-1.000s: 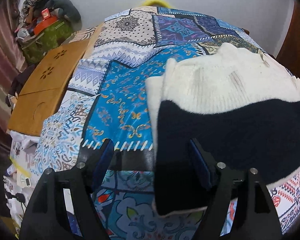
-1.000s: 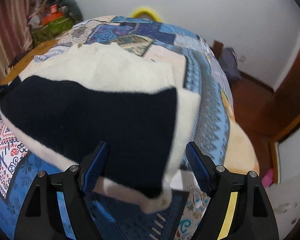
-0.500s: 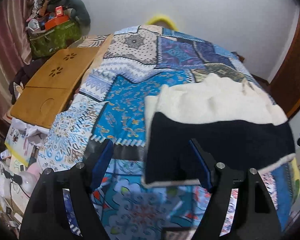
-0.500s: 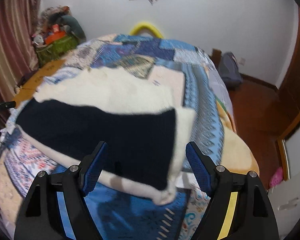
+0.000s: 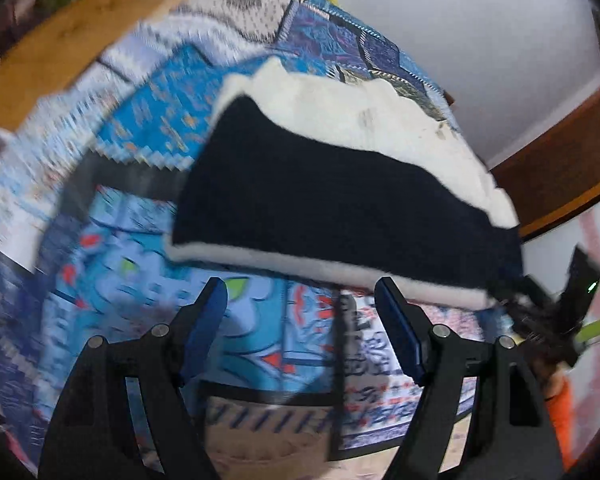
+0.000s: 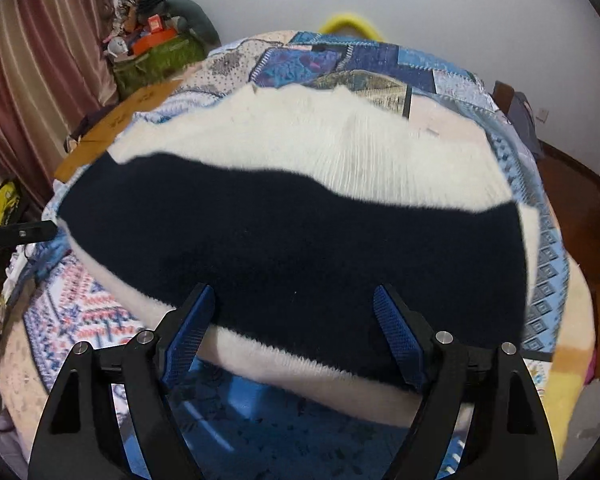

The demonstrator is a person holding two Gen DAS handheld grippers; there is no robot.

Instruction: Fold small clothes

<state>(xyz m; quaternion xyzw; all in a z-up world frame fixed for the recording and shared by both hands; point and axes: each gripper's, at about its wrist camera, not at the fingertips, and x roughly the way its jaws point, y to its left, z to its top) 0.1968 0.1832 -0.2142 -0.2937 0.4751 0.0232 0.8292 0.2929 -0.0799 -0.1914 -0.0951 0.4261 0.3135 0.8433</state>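
Note:
A folded knitted garment (image 5: 340, 200), cream with a wide navy band, lies flat on the patchwork bedspread (image 5: 152, 132). My left gripper (image 5: 300, 284) is open above the bedspread, just short of the garment's near cream edge, with nothing between its fingers. In the right wrist view the garment (image 6: 300, 240) fills the middle. My right gripper (image 6: 292, 290) hangs over its near edge with jaws opening; the navy band shows between the blue pads (image 6: 396, 332), which do not press on it. Each gripper shows at the other view's edge.
A wooden lap table (image 6: 112, 128) lies on the bed's far left, with a green bag (image 6: 156, 56) of clutter behind it. A yellow hoop (image 6: 348, 24) peeks over the far edge. A curtain (image 6: 32, 80) hangs left; wooden floor (image 6: 572, 200) lies right.
The left gripper pulled back and rolled, so the garment's corner now lies beyond its fingertips. The right gripper shifted left from the garment's right corner to the middle of its near edge.

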